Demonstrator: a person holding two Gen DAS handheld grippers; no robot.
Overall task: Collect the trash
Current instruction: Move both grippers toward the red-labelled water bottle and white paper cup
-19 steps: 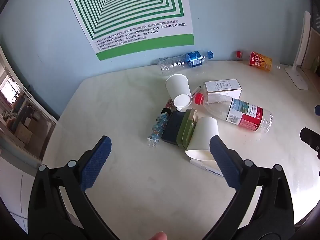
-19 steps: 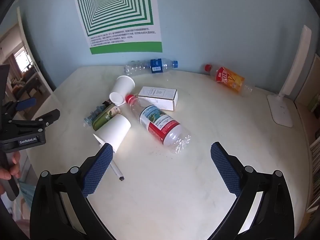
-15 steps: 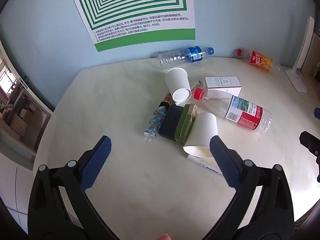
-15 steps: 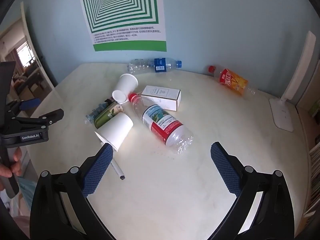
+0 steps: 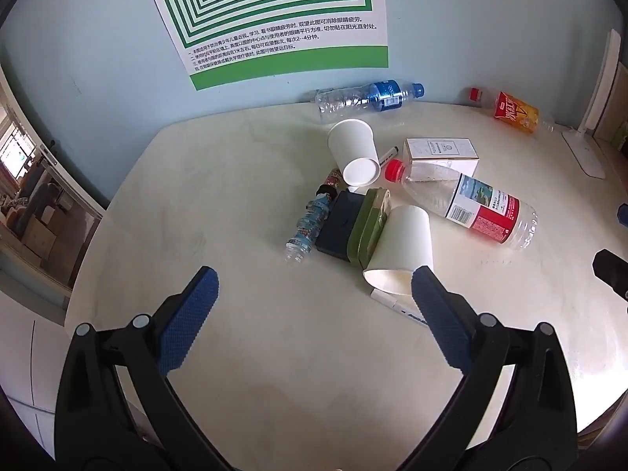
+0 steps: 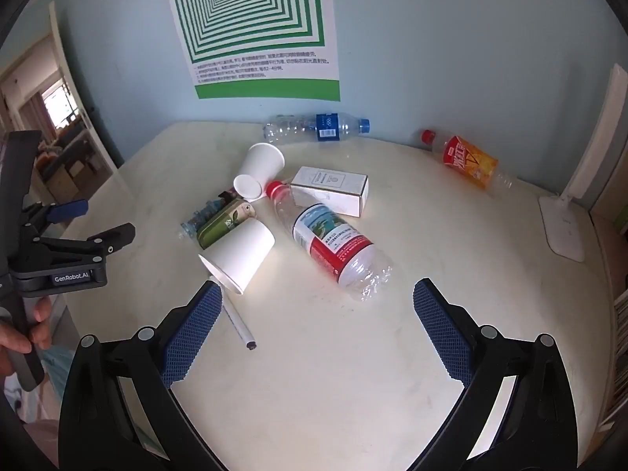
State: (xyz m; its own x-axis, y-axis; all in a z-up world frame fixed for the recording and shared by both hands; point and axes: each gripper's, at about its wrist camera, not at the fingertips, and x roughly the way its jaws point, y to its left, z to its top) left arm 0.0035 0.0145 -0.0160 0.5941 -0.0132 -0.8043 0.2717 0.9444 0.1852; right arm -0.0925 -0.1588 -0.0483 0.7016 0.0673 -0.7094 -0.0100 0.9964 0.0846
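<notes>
Both views are creeping nearer the heap since the earlier frame. We are holding left tongs (image 5: 312, 288) and right tongs (image 6: 316, 302) wide open, empty; nothing collected, all trash lying around the red-label bottle (image 6: 329, 241) mid-desk (image 6: 353, 373).

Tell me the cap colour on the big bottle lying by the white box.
Red cap, clearest in the right wrist view.

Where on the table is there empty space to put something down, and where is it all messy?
Bare room: the near part of the table, in front of the paper cup and big bottle, and the left side past the small bottle. There is also space between the big bottle and the lamp base. The middle is crowded.
</notes>
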